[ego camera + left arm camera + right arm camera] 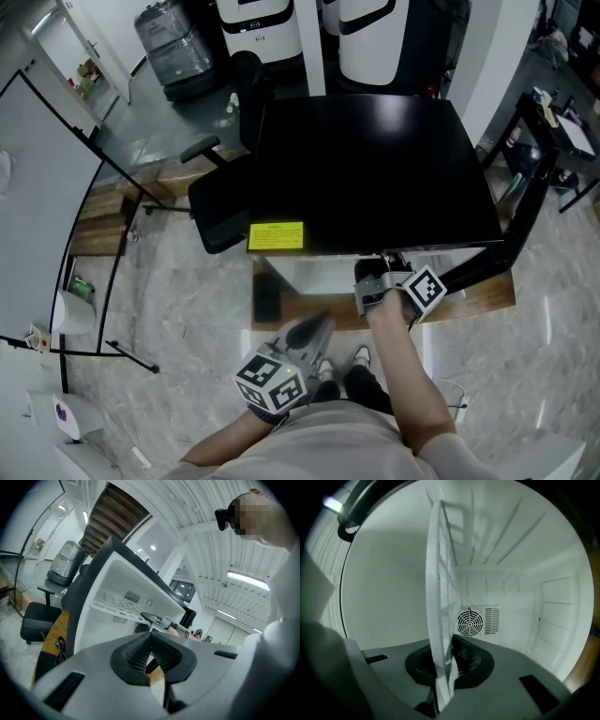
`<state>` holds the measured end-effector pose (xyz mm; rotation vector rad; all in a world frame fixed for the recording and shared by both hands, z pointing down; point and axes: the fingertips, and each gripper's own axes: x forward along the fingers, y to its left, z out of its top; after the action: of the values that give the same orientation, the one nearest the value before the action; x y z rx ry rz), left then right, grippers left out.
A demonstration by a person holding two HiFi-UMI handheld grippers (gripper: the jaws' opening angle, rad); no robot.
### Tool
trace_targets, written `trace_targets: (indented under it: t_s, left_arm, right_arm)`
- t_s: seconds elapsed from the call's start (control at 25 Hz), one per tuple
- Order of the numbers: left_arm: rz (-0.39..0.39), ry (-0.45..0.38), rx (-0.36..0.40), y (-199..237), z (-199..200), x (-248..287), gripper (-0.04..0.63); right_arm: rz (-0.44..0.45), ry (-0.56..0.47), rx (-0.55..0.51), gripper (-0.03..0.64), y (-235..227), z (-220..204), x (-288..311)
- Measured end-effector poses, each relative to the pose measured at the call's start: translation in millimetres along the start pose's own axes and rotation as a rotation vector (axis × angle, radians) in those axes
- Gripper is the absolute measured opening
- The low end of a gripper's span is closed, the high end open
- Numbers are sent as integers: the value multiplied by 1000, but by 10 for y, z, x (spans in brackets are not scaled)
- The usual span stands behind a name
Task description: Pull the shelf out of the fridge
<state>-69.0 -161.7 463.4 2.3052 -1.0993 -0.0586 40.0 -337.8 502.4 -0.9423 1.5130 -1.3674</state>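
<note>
The small black fridge (375,169) stands in front of me with its door open. Its white grid shelf (440,597) runs edge-on through the right gripper view, and my right gripper (447,660) is shut on the shelf's front edge, one pad on each side. In the head view the right gripper (380,281) reaches in under the fridge's top at the front. The left gripper (305,333) hangs lower and nearer to me, shut with nothing in it; its pads (140,651) meet at the tips. From the left gripper view, the shelf (117,604) shows inside the white cavity.
A round fan vent (469,622) sits on the fridge's back wall. A black office chair (225,202) stands just left of the fridge, which rests on a wooden platform (487,291). A yellow label (276,235) marks the fridge's front left. A glass board on a stand is at the far left.
</note>
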Motion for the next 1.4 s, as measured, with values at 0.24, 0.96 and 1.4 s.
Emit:
trace_targets:
  t_s: [0.24, 0.96, 1.4]
  left_arm:
    - [-13, 4, 1, -28, -31, -22, 6]
    - [-57, -1, 14, -183, -71, -177, 8]
    - [-101, 1, 33, -383, -138, -253, 6]
  right_arm:
    - [-11, -4, 6, 41, 3, -32, -95]
    - [-14, -27, 7, 41, 44, -128, -455]
    - [-26, -27, 11, 41, 69, -227, -781]
